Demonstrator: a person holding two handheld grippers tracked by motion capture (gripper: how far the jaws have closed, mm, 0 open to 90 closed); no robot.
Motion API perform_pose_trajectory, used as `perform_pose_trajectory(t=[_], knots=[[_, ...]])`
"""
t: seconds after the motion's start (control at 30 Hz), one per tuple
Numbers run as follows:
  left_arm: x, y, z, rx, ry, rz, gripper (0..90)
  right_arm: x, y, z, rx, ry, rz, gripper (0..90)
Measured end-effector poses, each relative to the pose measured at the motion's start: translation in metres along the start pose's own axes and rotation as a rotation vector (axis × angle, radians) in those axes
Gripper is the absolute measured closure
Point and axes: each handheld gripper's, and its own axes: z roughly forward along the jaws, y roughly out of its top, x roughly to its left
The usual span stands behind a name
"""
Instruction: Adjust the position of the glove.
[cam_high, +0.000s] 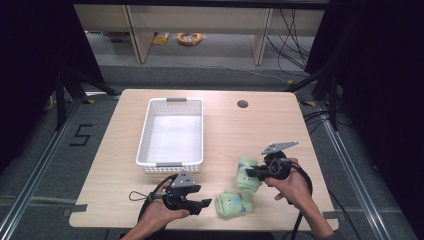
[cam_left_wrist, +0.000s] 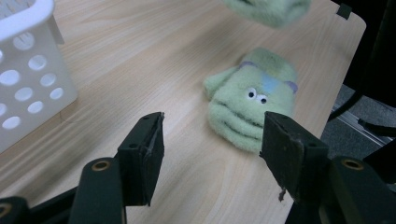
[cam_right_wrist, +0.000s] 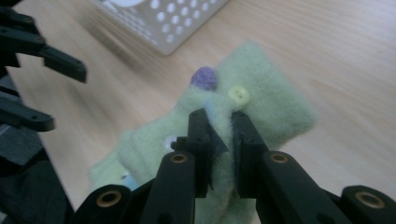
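The right gripper (cam_high: 248, 172) pinches a green monster sock (cam_high: 247, 173). The left gripper (cam_high: 204, 204) gapes before another green sock (cam_high: 233, 203) on the table (cam_high: 250, 130).

1. A light wooden table (cam_high: 125, 195) fills the centre of the frame, with a round cable hole (cam_high: 242, 104) near its upper right.
2. Grey floor (cam_high: 45, 165) surrounds it; a black "5" marking (cam_high: 81, 135) lies at the left.
3. Pale shelving legs (cam_high: 139, 37) stand along the top, an orange cable coil (cam_high: 189, 38) between them.
4. Black curtains (cam_high: 385, 75) darken both sides.
5. Black cables (cam_high: 292, 35) trail at the upper right.
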Motion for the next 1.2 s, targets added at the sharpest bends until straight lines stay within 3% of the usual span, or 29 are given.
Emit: perform_pose_trajectory(t=[0.03, 0.07, 0.1, 0.17, 0.23, 0.33, 0.37, 0.4, 0.43, 0.5, 0.6, 0.67, 0.7, 0.83, 0.87, 0.93, 0.97, 1.0, 1.1, 1.17, 1.2], knots=[[0.000, 0.000, 0.000, 0.000, -0.004, 0.005, 38.8, 0.005, -0.004, 0.001, -0.005, 0.014, 0.008, 80.6], [-0.001, 0.000, 0.000, 0.003, -0.002, 0.007, 39.7, 0.016, -0.010, 0.002, 0.025, 0.040, 0.015, 80.6], [-0.002, 0.000, 0.001, 0.002, -0.003, 0.010, 40.1, 0.016, -0.012, 0.003, 0.019, 0.028, -0.011, 80.5], [-0.004, -0.001, 0.002, 0.001, -0.001, -0.004, 40.7, 0.022, -0.016, 0.006, 0.049, 0.059, -0.007, 80.3], [-0.005, -0.001, 0.002, 0.012, -0.009, 0.022, 40.8, 0.024, -0.018, 0.007, 0.048, 0.071, -0.013, 80.2], [-0.009, -0.002, 0.003, 0.009, -0.020, 0.008, 41.0, 0.033, -0.022, 0.012, 0.063, 0.079, -0.030, 80.1], [-0.008, -0.002, 0.003, 0.011, -0.021, 0.029, 41.1, 0.035, -0.023, 0.013, 0.058, 0.081, -0.027, 80.0], [-0.010, -0.002, 0.004, 0.013, -0.022, 0.015, 41.1, 0.038, -0.023, 0.015, 0.067, 0.093, -0.018, 79.9], [-0.011, -0.002, 0.004, 0.009, -0.024, 0.030, 41.1, 0.038, -0.023, 0.016, 0.060, 0.082, -0.020, 79.9], [-0.013, -0.003, 0.004, 0.012, -0.025, 0.018, 41.1, 0.038, -0.024, 0.017, 0.065, 0.074, -0.028, 79.7], [-0.018, -0.001, 0.004, 0.015, -0.029, 0.048, 40.8, 0.042, -0.027, 0.025, 0.065, 0.085, 0.007, 78.9], [-0.020, -0.002, 0.005, 0.017, -0.038, 0.040, 40.8, 0.041, -0.028, 0.026, 0.064, 0.081, 0.002, 78.5], [-0.020, -0.001, 0.006, 0.025, -0.038, 0.069, 40.8, 0.040, -0.029, 0.027, 0.064, 0.074, -0.001, 77.9], [-0.029, -0.003, 0.014, 0.038, -0.053, 0.054, 40.6, 0.040, -0.034, 0.036, 0.075, 0.054, 0.006, 76.7], [-0.028, -0.003, 0.015, 0.039, -0.061, 0.077, 40.4, 0.041, -0.035, 0.039, 0.060, 0.045, 0.008, 76.4], [-0.032, -0.004, 0.017, 0.041, -0.062, 0.059, 39.7, 0.041, -0.038, 0.040, 0.065, 0.038, 0.007, 76.0], [-0.031, -0.004, 0.018, 0.049, -0.062, 0.087, 39.1, 0.041, -0.039, 0.043, 0.048, 0.042, 0.022, 75.7], [-0.033, -0.004, 0.019, 0.052, -0.061, 0.066, 37.9, 0.041, -0.039, 0.041, 0.067, 0.043, 0.017, 75.3], [-0.035, -0.005, 0.022, 0.053, -0.062, 0.078, 31.8, 0.039, -0.039, 0.041, 0.071, 0.049, 0.019, 73.8], [-0.037, -0.005, 0.025, 0.050, -0.061, 0.055, 29.1, 0.039, -0.039, 0.041, 0.068, 0.048, 0.021, 73.2], [-0.038, -0.004, 0.028, 0.047, -0.045, 0.068, 28.0, 0.038, -0.039, 0.041, 0.068, 0.047, 0.023, 72.7]])
